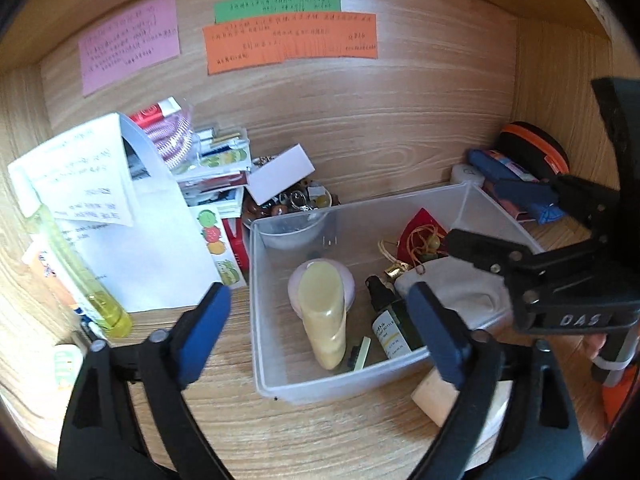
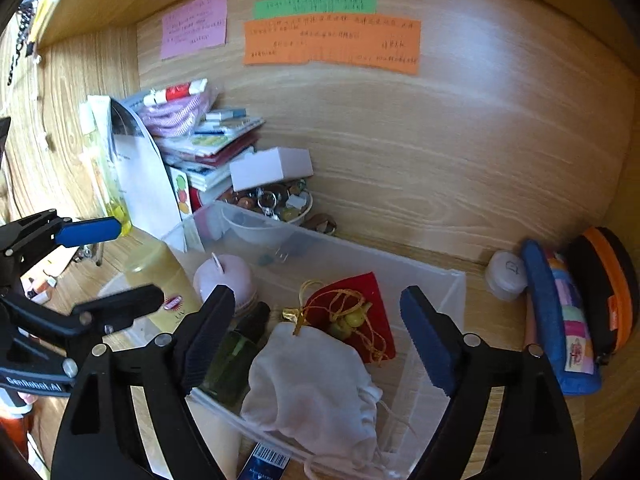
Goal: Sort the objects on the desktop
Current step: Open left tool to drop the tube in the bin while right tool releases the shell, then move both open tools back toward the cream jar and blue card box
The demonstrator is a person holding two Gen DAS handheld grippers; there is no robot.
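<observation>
We see a wood-grain surface (image 1: pixel 224 392) closed in by a wooden back wall (image 2: pixel 400 140) that carries a pink note (image 1: pixel 128 42), a green note (image 1: pixel 276 6) and an orange note (image 1: pixel 288 42). Toward the middle of the surface, just short of the back edge, stands a clear plastic bin (image 1: pixel 280 376). Against the left side of the surface we find a leaning stack of white papers (image 1: pixel 160 240) with a heap of booklets and packets (image 2: pixel 212 140) behind it, near the back-left corner. At the back-right corner lie a blue pencil case (image 2: pixel 548 320) and a black-and-orange zip case (image 2: pixel 608 292).

Inside the bin we count a white cloth pouch (image 2: pixel 312 388), a yellowish bottle (image 1: pixel 324 316) lying over a pale pink candle (image 2: pixel 224 276), a red pouch (image 2: pixel 372 300) with gold cord, and a small dark green dropper bottle (image 1: pixel 390 320). A bowl of trinkets (image 2: pixel 276 204) sits just behind the bin.

Our left gripper (image 1: pixel 324 336) hangs over the bin's near wall, jaws spread wide and pinching nothing. Our right gripper (image 2: pixel 320 340) hovers above the white pouch, jaws likewise spread, with the pouch lying free below them.
</observation>
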